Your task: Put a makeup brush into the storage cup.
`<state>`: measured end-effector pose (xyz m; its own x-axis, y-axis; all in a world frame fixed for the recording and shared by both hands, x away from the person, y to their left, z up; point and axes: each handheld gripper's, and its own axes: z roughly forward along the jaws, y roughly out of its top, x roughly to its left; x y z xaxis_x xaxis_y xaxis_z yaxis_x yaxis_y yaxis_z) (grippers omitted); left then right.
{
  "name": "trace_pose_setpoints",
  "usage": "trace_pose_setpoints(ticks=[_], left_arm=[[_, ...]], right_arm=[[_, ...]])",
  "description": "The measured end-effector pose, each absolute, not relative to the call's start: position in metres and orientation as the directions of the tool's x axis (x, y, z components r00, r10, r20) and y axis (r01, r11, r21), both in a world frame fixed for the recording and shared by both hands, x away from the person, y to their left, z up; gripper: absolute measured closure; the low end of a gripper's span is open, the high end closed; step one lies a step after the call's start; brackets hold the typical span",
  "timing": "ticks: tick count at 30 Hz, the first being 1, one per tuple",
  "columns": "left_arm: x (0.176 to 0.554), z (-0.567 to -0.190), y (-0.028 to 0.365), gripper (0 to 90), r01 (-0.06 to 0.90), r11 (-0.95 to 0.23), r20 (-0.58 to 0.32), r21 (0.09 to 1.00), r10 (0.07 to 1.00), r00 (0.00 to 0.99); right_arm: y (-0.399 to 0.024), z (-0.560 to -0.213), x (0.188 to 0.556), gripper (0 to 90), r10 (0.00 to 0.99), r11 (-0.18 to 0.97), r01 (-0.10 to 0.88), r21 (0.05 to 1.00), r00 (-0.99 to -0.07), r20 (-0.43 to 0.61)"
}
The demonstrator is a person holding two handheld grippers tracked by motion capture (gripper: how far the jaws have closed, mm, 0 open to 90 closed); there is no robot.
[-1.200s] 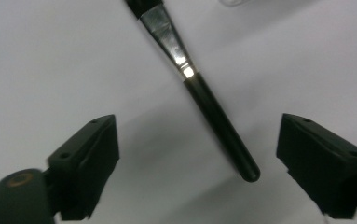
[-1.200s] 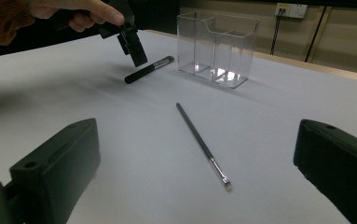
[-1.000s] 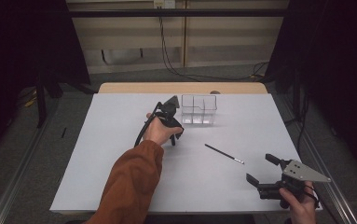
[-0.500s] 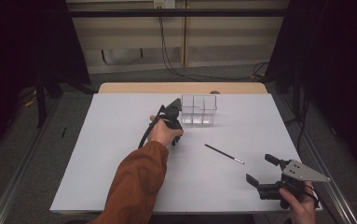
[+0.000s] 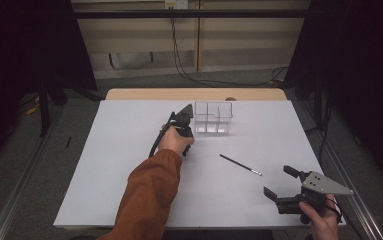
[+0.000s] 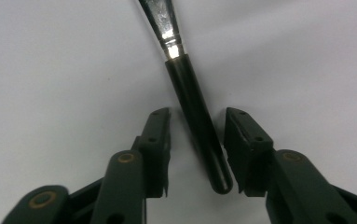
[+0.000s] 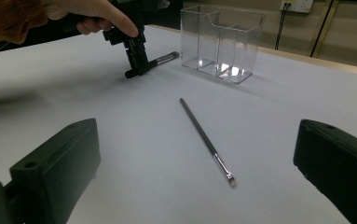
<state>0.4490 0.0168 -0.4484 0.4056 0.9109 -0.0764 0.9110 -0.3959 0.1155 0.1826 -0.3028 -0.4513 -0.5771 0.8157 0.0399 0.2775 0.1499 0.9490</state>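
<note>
A thick black-handled brush (image 6: 185, 88) with a silver ferrule lies on the white table beside a clear acrylic organizer (image 5: 213, 117). My left gripper (image 5: 186, 116) points down over it. Its jaws have just been closing and straddle the handle (image 7: 154, 60), with a thin gap still on each side in the left gripper view (image 6: 197, 116). A second, thin brush (image 5: 240, 164) lies alone mid-table, right of the left hand. My right gripper (image 5: 280, 181) rests near the front right corner, jaws wide open and empty, aimed at that thin brush (image 7: 204, 135).
The organizer (image 7: 220, 42) has several empty compartments and stands just past the left gripper. The white table cover (image 5: 119, 175) ends close behind the right hand. Cables run across the floor beyond the far edge.
The left hand has edged slightly toward the organizer. The right gripper and the thin brush have not moved.
</note>
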Motion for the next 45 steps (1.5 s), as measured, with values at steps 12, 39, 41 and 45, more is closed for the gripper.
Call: trace_pose_setpoints(ticks=[12, 39, 41, 45], left_arm=[[0.449, -0.448, 0.019, 73.6, 0.919, -0.375, -0.062, 0.123, 0.921, 0.384], [0.454, -0.449, 0.038, 79.8, 0.918, -0.370, -0.185, 0.144, 0.901, 0.392], [0.454, -0.449, 0.041, 79.8, 0.920, -0.362, -0.204, 0.148, 0.900, 0.387], [0.455, -0.449, 0.044, 79.8, 0.922, -0.350, -0.218, 0.165, 0.899, 0.380]], right_arm=[[-0.302, -0.452, 0.183, 0.0, 0.817, 0.155, 0.285, 0.946, -0.575, 0.039], [-0.303, -0.452, 0.182, 0.0, 0.820, 0.154, 0.286, 0.946, -0.572, 0.040], [-0.303, -0.452, 0.183, 0.0, 0.819, 0.152, 0.287, 0.946, -0.572, 0.042], [-0.303, -0.452, 0.182, 0.0, 0.820, 0.152, 0.287, 0.946, -0.571, 0.042]])
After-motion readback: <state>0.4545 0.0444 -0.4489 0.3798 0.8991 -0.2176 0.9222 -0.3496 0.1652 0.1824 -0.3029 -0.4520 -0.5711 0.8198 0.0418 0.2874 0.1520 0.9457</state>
